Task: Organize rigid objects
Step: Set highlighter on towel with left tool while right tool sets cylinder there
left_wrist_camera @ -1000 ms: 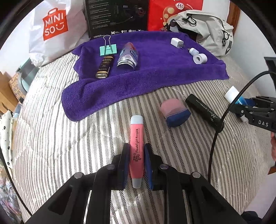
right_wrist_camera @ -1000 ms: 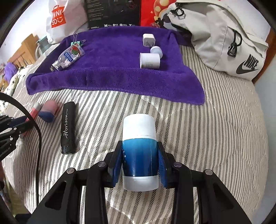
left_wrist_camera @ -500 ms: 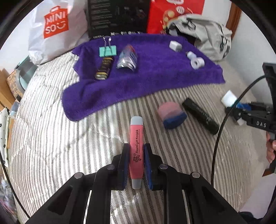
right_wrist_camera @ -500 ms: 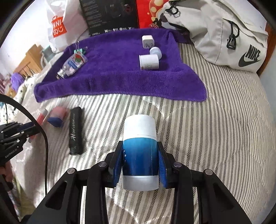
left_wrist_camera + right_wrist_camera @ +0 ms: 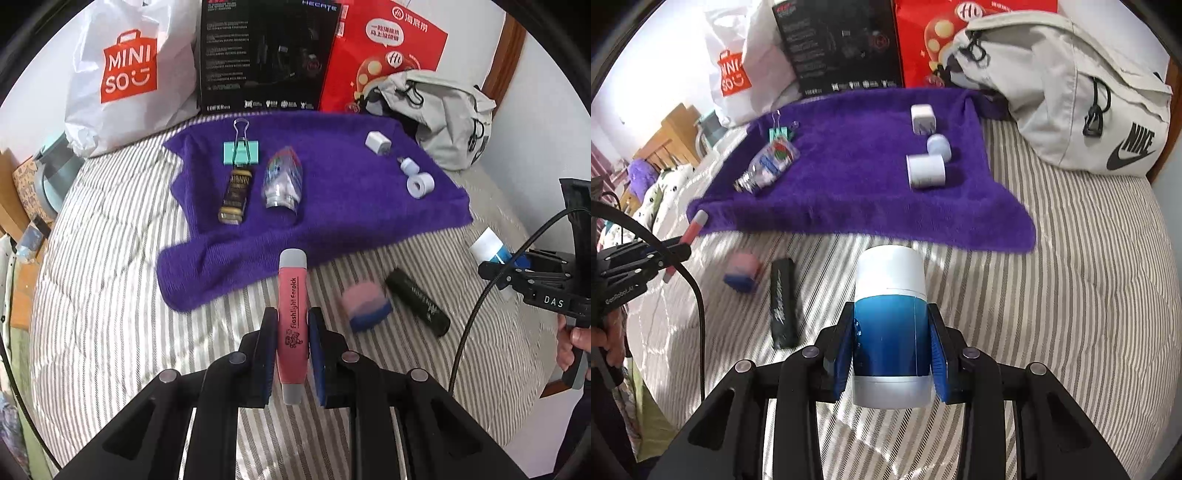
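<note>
Partly blurred: pink-and-blue block [image 5: 365, 308] beside black tube [image 5: 417, 306] on striped bed [image 5: 1071, 295]. Left hand-held gripper [image 5: 293, 347] clamped narrow on pink flashlight [image 5: 293, 317]; right hand-held gripper [image 5: 891, 350] spread wide around blue-and-white bottle [image 5: 890, 317]. Both held short of purple towel [image 5: 849, 184], front edge bare.

A purple towel [image 5: 332, 206] is lying on grey-and-white striped bedding [image 5: 110, 295], a pink flashlight [image 5: 293, 325] is showing black lettering, and a blue-and-white bottle [image 5: 890, 332] is gleaming.
</note>
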Motion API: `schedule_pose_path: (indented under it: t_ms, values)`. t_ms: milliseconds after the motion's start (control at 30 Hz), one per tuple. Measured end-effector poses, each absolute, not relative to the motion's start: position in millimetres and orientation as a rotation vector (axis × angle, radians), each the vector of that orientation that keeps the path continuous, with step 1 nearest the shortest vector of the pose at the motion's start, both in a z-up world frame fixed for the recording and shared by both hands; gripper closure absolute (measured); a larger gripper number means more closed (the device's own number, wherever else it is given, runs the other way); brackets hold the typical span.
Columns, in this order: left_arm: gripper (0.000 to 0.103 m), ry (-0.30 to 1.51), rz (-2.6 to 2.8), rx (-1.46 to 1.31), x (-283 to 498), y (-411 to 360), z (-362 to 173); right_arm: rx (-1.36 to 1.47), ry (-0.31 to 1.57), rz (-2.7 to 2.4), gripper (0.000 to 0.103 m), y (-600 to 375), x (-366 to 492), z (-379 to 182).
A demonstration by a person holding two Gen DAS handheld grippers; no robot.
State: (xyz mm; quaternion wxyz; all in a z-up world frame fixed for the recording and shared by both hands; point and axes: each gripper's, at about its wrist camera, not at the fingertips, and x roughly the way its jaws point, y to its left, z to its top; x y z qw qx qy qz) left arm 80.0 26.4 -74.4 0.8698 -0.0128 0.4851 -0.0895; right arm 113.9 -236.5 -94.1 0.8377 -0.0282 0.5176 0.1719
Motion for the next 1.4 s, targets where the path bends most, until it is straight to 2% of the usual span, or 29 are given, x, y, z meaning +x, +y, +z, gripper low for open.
schedule_pose_path:
  t_ms: [533,967,1400]
  values:
    - [0.086,0.988,-0.161,-0.053,154.7,44.0,-62.9,-0.075,1.031,0.422,0.067,-204.6,184.4,-65.7]
    - [0.086,1.053,-0.17,-0.041,193.3,44.6,-91.7,-0.107,1.074,0.414,0.067,-170.0,239.5,-91.8]
    - [0.086,1.101,-0.193,0.039,212.0,20.5,-110.1,-0.176,1.113,0.406,0.067,-158.1,249.7,-118.2]
